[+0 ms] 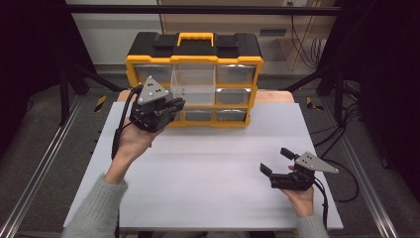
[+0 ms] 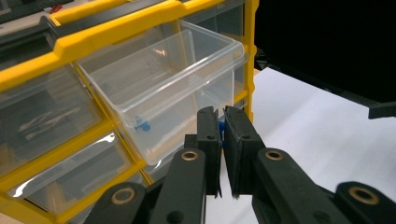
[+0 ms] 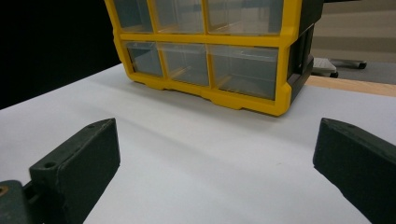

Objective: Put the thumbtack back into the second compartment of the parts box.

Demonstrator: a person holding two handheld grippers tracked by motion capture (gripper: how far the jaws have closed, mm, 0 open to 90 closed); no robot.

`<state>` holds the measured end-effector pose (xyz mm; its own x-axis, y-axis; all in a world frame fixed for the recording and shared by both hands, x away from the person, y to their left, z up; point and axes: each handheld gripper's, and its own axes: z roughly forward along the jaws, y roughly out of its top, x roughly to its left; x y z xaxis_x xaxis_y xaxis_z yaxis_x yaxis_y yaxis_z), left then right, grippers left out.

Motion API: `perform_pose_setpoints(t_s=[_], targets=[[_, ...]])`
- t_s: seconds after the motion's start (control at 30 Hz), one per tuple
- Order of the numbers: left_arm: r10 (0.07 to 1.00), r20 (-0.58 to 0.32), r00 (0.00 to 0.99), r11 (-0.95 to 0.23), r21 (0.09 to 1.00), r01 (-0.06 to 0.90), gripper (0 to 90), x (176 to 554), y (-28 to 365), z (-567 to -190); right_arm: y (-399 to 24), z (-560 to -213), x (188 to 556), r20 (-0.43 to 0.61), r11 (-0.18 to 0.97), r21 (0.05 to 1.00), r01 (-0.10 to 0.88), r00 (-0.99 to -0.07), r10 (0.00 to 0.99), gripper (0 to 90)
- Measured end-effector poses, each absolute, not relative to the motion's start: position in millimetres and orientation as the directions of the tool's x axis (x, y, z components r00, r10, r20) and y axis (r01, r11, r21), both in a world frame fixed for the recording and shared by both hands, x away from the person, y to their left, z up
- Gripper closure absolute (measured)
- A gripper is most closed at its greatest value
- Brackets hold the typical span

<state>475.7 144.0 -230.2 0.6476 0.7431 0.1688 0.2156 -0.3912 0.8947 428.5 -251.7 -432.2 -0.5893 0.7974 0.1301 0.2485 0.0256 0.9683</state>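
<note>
A: High view first: a white bench (image 1: 208, 168) is being shown, with a yellow-and-black organiser (image 1: 194, 79) standing at its far edge. One clear drawer (image 1: 193, 87) in the middle column is being left pulled out toward the person.

B: And the left gripper (image 1: 176, 106)?

A: It is being held raised at the cabinet's front, just left of and below the open drawer. In the left gripper view its fingers (image 2: 208, 140) are being kept pressed nearly together, and a small blue piece (image 2: 221, 129) is being pinched between them, though little of it is being shown.

B: Is anything lying in the drawer already?

A: A small blue item (image 2: 141, 125) is being seen through the clear wall, resting on the drawer's floor.

B: So which step is being done?

A: Judging by the pose, the pinched piece is being carried up to the drawer, and the drop is not yet being made.

B: What is being asked of the next move?

A: The fingertips are probably needing to be lifted over the drawer's front rim, brought above the open cavity, and only then spread, so that the piece is not being dropped on the bench.

B: The right gripper (image 1: 277, 161)?

A: It is being rested low on the bench at the near right, well apart from the organiser, with its fingers (image 3: 79, 163) spread wide and nothing between them.
</note>
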Motion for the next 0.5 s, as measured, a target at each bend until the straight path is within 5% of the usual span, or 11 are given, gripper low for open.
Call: perform_pose_setpoints(t_s=[0.5], targets=[[0.747,0.192,0.637,-0.406,0.890,0.207,84.0,488.1,139.0,-211.2,-251.8,-432.2,428.6,0.130,0.026,0.968,0.249,-0.589,0.797,1.2]])
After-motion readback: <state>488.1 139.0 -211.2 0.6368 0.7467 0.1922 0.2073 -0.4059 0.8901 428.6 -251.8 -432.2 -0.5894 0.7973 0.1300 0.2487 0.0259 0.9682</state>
